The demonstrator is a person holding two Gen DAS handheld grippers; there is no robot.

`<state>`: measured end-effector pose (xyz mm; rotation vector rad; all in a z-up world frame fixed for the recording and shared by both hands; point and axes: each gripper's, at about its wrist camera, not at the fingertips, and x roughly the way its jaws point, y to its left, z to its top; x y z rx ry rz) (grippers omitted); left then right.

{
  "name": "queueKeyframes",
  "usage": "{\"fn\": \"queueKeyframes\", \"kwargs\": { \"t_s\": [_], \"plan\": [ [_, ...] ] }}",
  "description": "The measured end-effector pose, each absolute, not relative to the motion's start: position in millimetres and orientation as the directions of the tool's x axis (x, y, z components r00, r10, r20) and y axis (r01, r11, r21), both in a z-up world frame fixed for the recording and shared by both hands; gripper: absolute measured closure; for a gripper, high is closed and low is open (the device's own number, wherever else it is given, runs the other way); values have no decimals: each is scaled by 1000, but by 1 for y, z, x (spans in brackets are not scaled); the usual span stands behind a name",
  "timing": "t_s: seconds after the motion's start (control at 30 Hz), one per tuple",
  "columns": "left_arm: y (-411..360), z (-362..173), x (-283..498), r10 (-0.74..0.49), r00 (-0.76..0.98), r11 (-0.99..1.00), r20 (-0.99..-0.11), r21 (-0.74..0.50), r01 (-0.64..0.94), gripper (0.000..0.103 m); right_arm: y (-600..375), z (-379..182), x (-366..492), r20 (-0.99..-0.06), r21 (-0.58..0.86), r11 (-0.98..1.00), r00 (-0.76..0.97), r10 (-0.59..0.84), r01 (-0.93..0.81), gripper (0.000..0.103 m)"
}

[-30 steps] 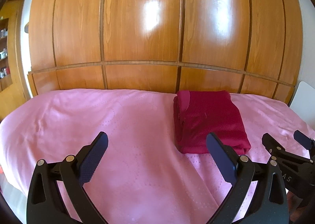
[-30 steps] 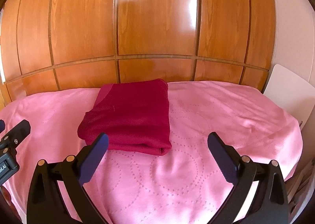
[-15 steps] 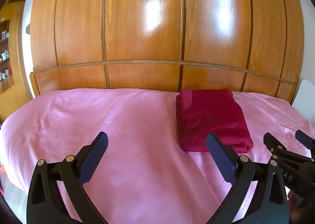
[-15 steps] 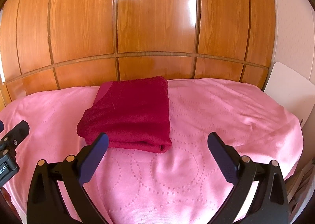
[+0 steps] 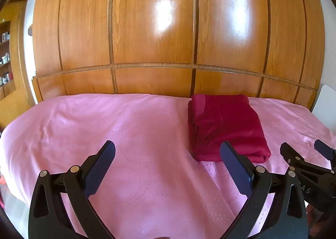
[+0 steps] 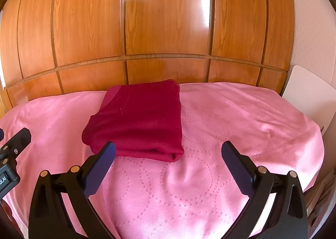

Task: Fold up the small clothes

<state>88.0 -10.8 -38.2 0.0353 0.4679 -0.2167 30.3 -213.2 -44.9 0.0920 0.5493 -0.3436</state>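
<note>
Lying folded on the pink bed [image 5: 130, 134]: maroon garment [image 5: 226, 127]. Left claw [image 5: 168, 155] and right claw [image 6: 168, 153] gape wide, empty. Only the left view shows shelves [image 5: 5, 58].

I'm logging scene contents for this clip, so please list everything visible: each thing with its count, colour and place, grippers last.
Folded garment: one, dark red, lying on the bedspread near the wardrobe.
Bedspread: one, pink with a dotted circle pattern, covering the whole bed.
Wardrobe: one, glossy orange-brown wood panels, behind the bed.
White panel: one, white, leaning at the right end of the bed.
Shelves: wooden, far left in the left wrist view, holding small items too small to identify.
Left gripper: one, black with dark blue pads, open, empty, above the bedspread left of the garment.
Right gripper: one, same colours, open, empty, in front of the garment.
</note>
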Motion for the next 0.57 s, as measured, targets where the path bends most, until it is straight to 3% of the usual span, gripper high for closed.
{"fn": "queueKeyframes", "kwargs": {
  "t_s": [0.57],
  "plan": [
    [-1, -47, 102, -196, 851, 979, -486, -49, 198, 4, -213, -52, 34, -544, -2, 937, 786, -294, 349, 3]
  ]
}}
